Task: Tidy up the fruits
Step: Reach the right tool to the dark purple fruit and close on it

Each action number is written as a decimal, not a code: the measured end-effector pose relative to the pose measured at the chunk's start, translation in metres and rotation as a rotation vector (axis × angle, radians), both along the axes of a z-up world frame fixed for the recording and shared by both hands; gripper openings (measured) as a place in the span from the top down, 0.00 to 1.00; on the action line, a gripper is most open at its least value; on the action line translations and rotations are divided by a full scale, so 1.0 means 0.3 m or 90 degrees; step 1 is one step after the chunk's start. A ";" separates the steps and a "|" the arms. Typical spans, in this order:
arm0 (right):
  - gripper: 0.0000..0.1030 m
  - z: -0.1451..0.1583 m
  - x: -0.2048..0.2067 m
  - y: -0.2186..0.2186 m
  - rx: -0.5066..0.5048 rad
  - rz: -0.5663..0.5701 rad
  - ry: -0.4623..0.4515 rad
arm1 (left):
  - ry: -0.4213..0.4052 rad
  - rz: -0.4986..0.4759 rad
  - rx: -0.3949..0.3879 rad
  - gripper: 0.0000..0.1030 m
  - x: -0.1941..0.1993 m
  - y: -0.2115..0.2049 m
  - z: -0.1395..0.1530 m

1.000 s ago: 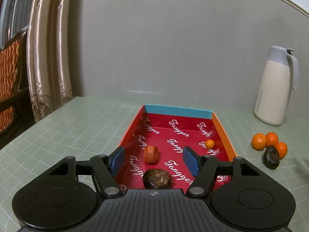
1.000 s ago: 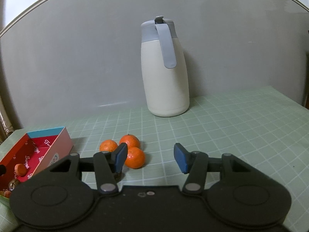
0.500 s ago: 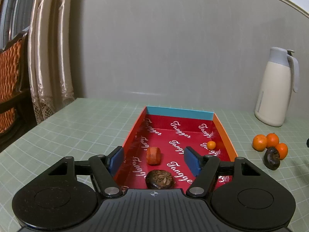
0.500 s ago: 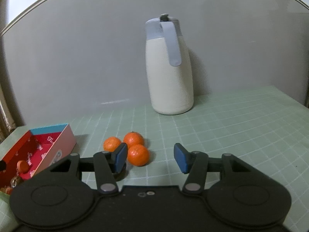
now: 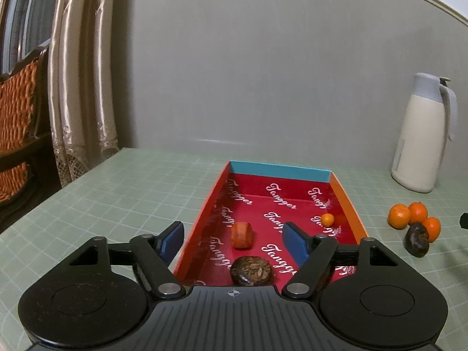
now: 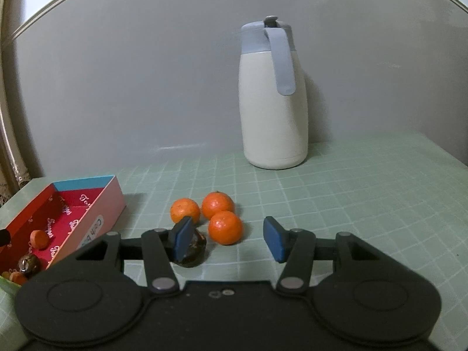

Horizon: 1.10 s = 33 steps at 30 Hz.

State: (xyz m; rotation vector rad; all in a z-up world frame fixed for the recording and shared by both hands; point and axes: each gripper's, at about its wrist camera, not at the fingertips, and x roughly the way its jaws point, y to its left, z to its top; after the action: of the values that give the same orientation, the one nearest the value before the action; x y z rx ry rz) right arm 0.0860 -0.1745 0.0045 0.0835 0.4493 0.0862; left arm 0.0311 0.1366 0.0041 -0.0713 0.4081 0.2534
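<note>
A red box (image 5: 292,204) with orange walls lies on the table. It holds an orange cylinder-shaped fruit (image 5: 242,235), a small orange fruit (image 5: 327,219) and a dark brown fruit (image 5: 252,270). My left gripper (image 5: 234,241) is open and empty above the box's near end. Three tangerines (image 6: 218,213) and a dark brown fruit (image 6: 193,248) lie on the table right of the box (image 6: 96,216). My right gripper (image 6: 226,238) is open and empty, just behind the nearest tangerine (image 6: 225,227). Its left finger partly hides the dark fruit.
A white jug with a grey-blue lid and handle (image 6: 273,96) stands by the grey wall at the back. A curtain (image 5: 82,73) and a wicker chair (image 5: 17,122) are past the table's left edge. The table has a green grid cloth (image 6: 351,193).
My right gripper has moved left and closer to the tangerines, which now sit between its fingers' line. My left gripper has drawn back a little from the box. Both stay open.
</note>
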 end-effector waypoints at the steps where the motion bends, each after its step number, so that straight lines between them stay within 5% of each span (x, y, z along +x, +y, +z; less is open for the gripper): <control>1: 0.49 -0.002 0.002 0.005 -0.003 0.002 0.001 | -0.002 0.001 0.000 0.25 -0.002 0.003 0.000; 33: 0.49 -0.092 0.141 0.194 -0.078 0.063 0.070 | 0.006 0.102 -0.015 0.17 -0.043 0.244 -0.034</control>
State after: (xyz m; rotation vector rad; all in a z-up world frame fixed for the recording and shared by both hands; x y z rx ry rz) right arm 0.1283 -0.1163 -0.0231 -0.0551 0.5679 0.1508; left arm 0.0181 0.2098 -0.0060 -0.1267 0.4149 0.4073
